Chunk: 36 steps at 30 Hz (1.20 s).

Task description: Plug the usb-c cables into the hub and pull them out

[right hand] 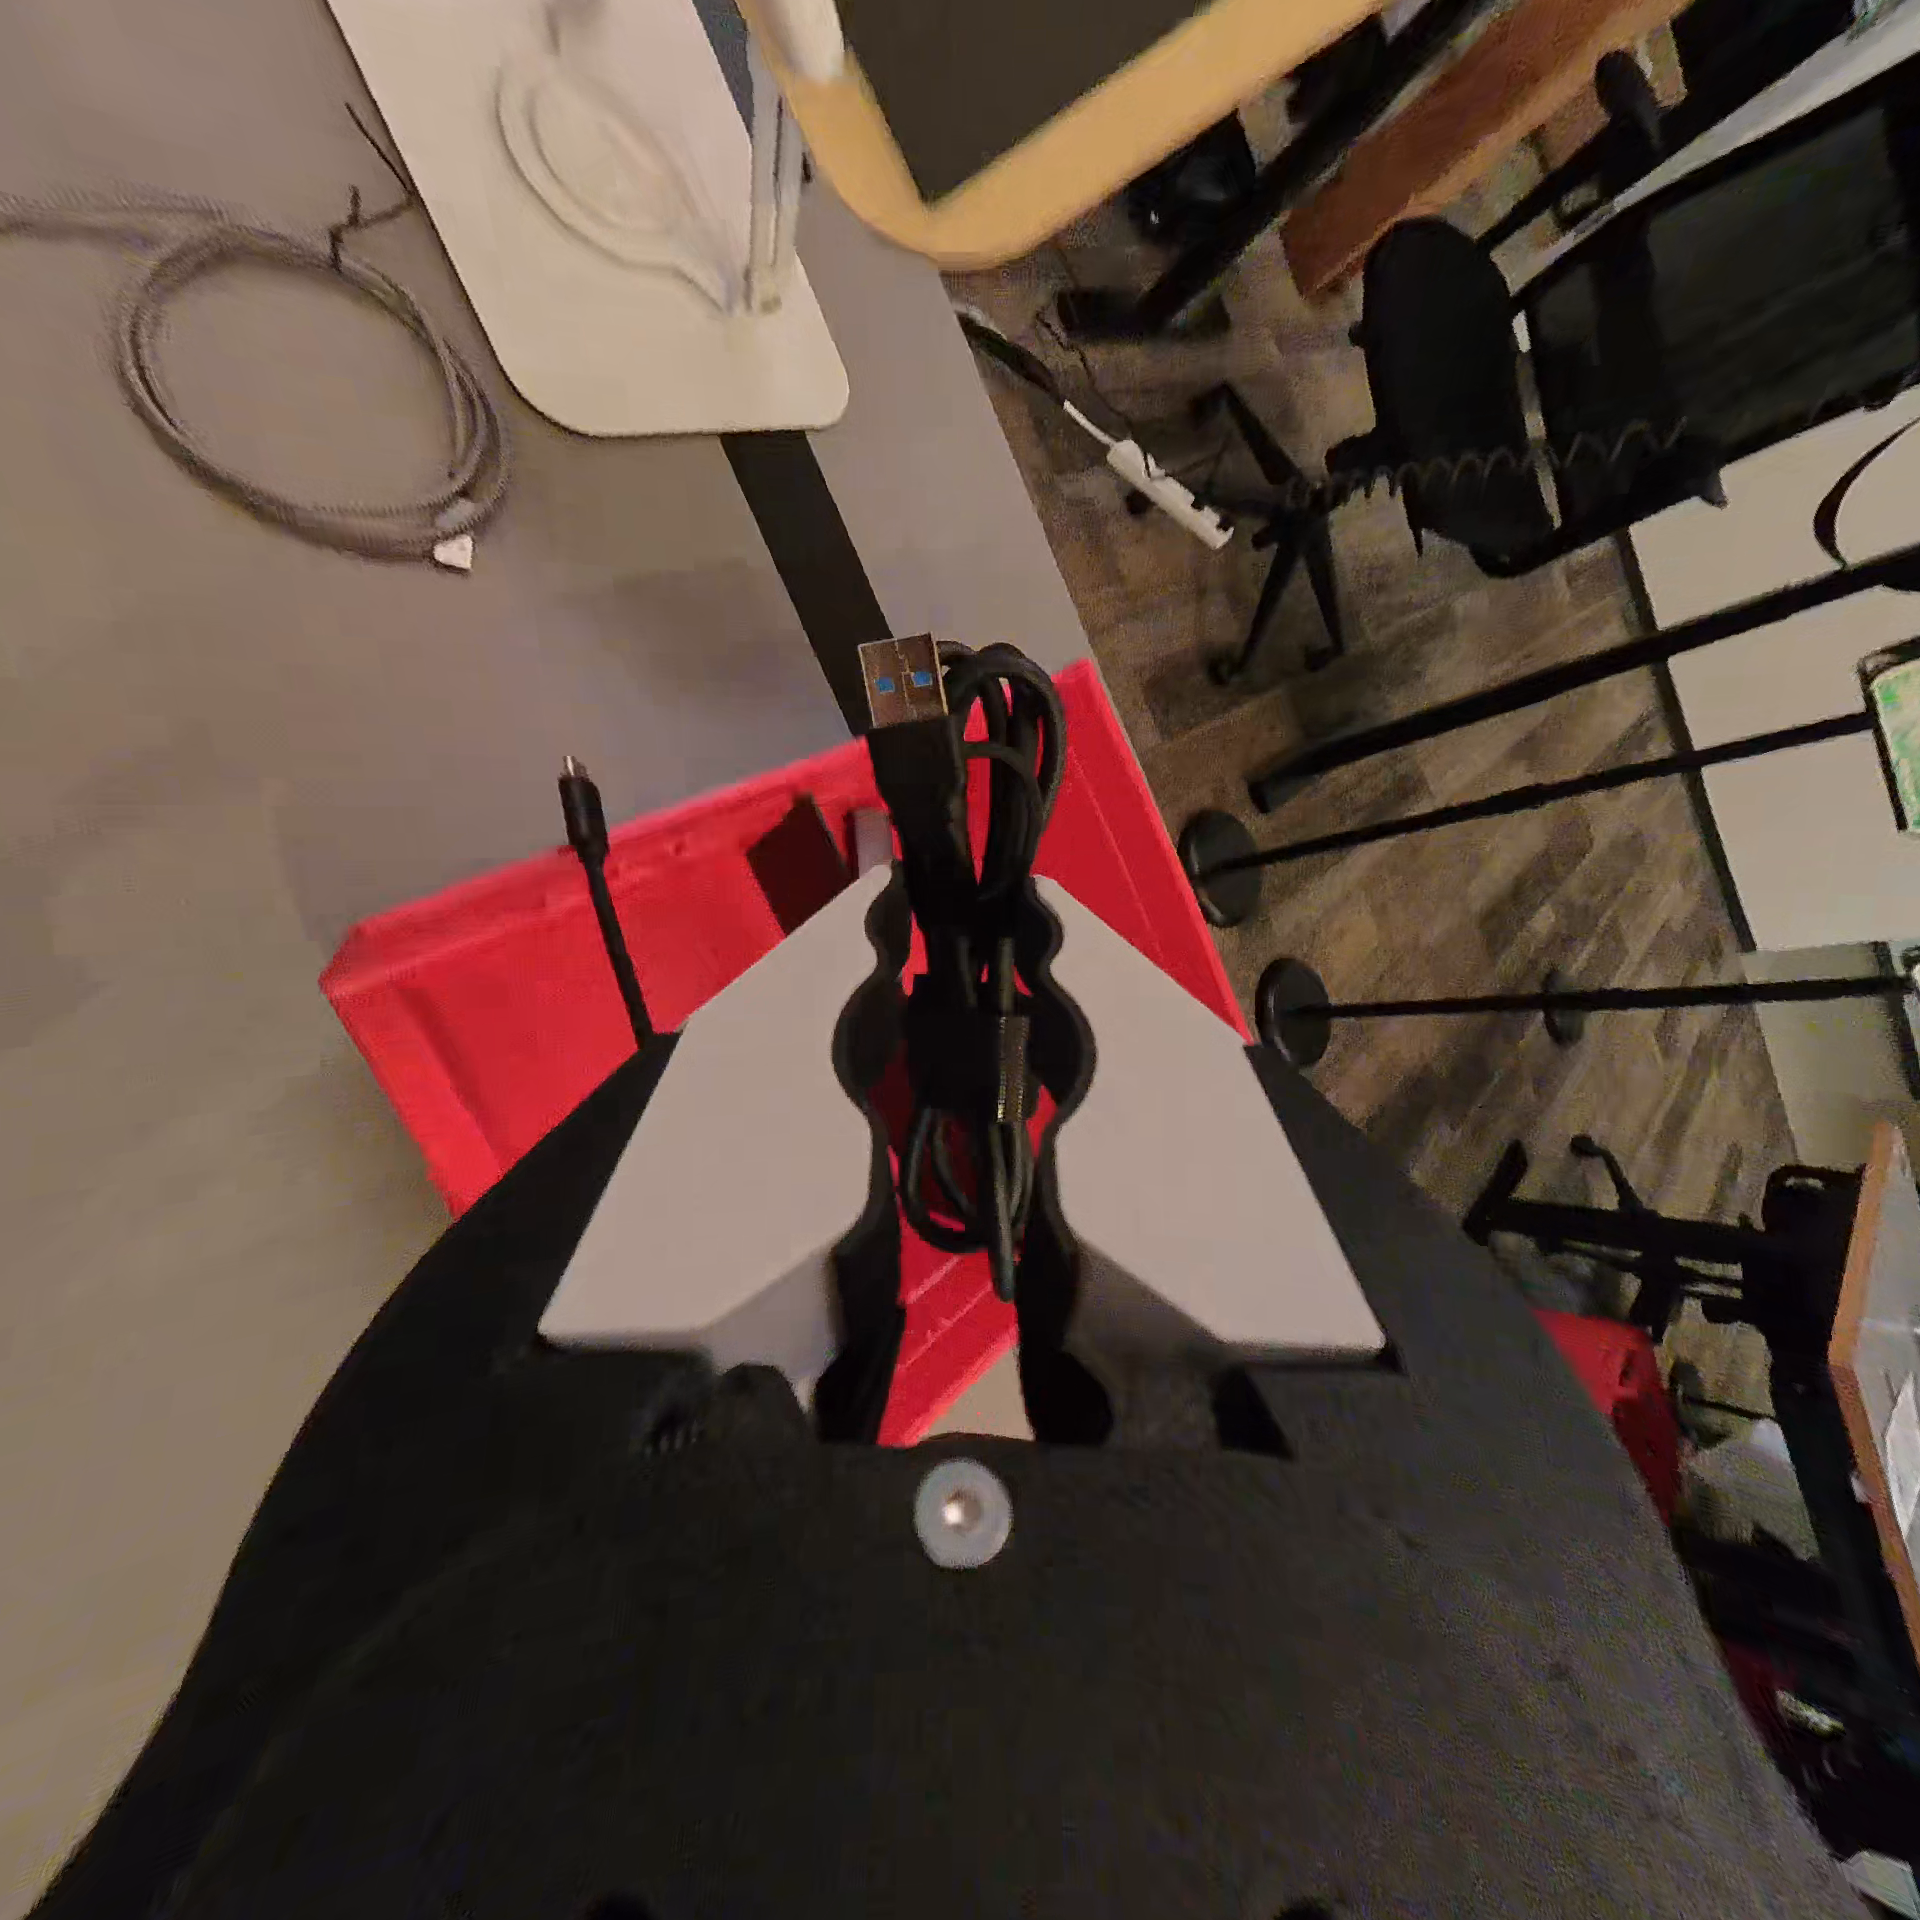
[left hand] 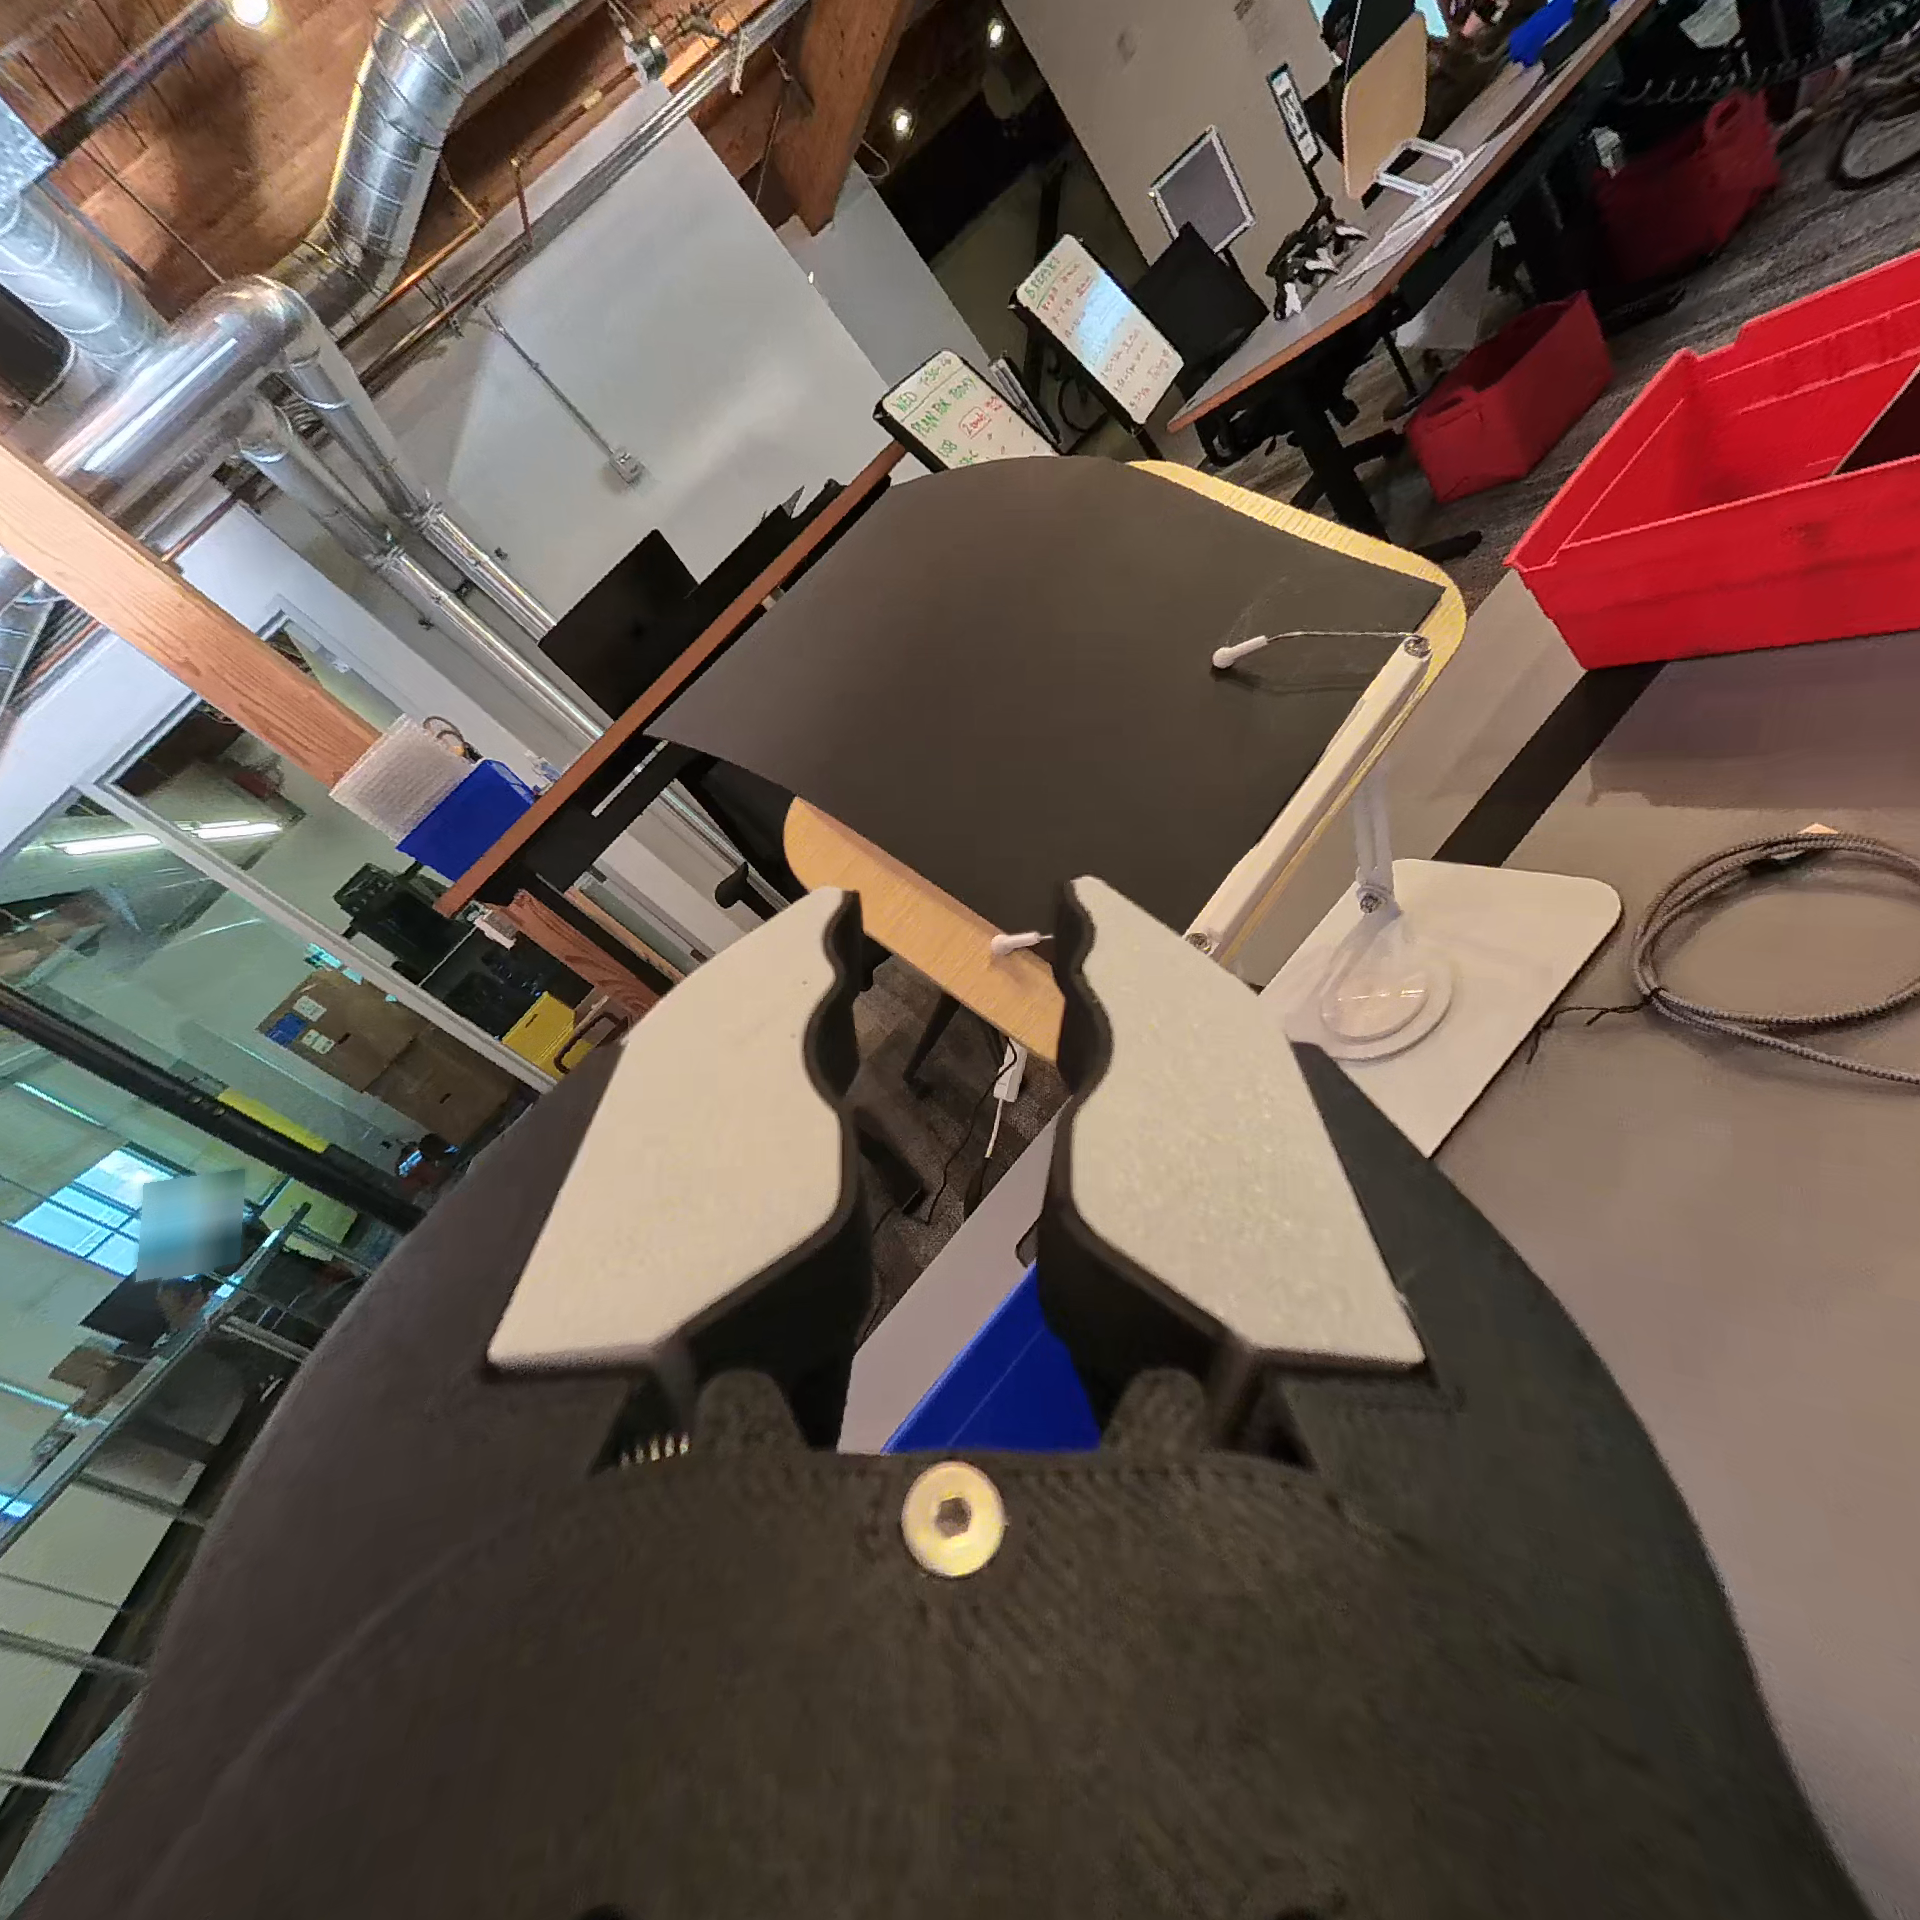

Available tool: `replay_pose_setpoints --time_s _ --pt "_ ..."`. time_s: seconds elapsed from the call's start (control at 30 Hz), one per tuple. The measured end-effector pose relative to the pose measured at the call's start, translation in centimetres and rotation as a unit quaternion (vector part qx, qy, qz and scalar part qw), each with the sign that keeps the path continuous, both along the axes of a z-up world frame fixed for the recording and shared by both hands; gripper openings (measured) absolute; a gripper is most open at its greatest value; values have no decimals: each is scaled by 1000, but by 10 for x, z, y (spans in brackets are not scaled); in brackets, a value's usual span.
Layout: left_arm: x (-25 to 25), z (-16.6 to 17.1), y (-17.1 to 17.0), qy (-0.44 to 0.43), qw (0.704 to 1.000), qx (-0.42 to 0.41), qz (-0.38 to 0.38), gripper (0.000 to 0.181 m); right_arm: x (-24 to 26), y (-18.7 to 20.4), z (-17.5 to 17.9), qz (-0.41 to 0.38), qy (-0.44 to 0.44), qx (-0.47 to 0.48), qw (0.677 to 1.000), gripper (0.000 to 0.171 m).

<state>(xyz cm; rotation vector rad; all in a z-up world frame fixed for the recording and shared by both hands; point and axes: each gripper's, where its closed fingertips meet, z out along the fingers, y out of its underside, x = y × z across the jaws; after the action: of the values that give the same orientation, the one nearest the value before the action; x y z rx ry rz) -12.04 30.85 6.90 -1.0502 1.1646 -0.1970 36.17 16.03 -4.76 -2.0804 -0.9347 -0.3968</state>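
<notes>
My right gripper [right hand: 961, 904] is shut on a bundled black cable [right hand: 982, 1039] and holds it in the air above a red bin [right hand: 488, 997]. The cable's wide metal plug [right hand: 902, 684] sticks out past the fingertips, and its thin other end [right hand: 578, 800] stands free at the left. My left gripper [left hand: 958, 925] is open and empty, raised and pointing off the table edge at a tilted black board [left hand: 1039, 665]. A coiled grey braided cable lies on the grey table in the left wrist view [left hand: 1766, 935] and in the right wrist view [right hand: 312, 416]. No hub is in view.
A white stand base [left hand: 1455, 997] carries the tilted board; it also shows in the right wrist view [right hand: 623, 208]. A red bin [left hand: 1714, 499] sits on the table at the right. Beyond the table edge are the floor, office chairs [right hand: 1455, 395] and other desks. Some 50 cm of space lies between my two pairs of fingers.
</notes>
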Motion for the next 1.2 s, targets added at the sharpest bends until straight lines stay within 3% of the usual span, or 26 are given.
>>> replay_pose_setpoints --time_s 0.2,0.4,0.47,0.53,0.67,0.73,0.8,0.87,1.0,1.2 --pt "11 -10 0 22 1000 -1 -4 35 55 -18 -72 -34 -34 -85 995 17" --pt "19 -18 -1 37 999 -6 -12 35 60 -24 -151 -30 -22 -188 982 18" --pt "21 -19 -2 39 999 -7 -14 36 58 -29 -172 -37 -16 -238 970 26" --pt "21 -20 -2 42 999 -8 -16 36 62 -29 -178 -66 -9 -259 964 70" --pt "20 -19 -1 42 999 -9 -15 36 74 -33 -138 -115 -86 -237 961 62" --pt "20 -19 -2 39 999 -10 -17 36 38 -18 -94 -95 -62 -162 980 60" --pt "22 -19 -3 41 999 -9 -18 36 -36 3 -61 -4 5 -99 995 56" --pt "24 -20 -4 44 999 -8 -19 36 -97 20 -59 56 13 -101 993 59" --pt "23 -15 -10 39 999 -2 -25 36 -179 63 -107 90 70 -161 980 51" --pt "12 -6 -11 24 999 1 -26 36 -189 112 -192 5 149 -227 962 44"
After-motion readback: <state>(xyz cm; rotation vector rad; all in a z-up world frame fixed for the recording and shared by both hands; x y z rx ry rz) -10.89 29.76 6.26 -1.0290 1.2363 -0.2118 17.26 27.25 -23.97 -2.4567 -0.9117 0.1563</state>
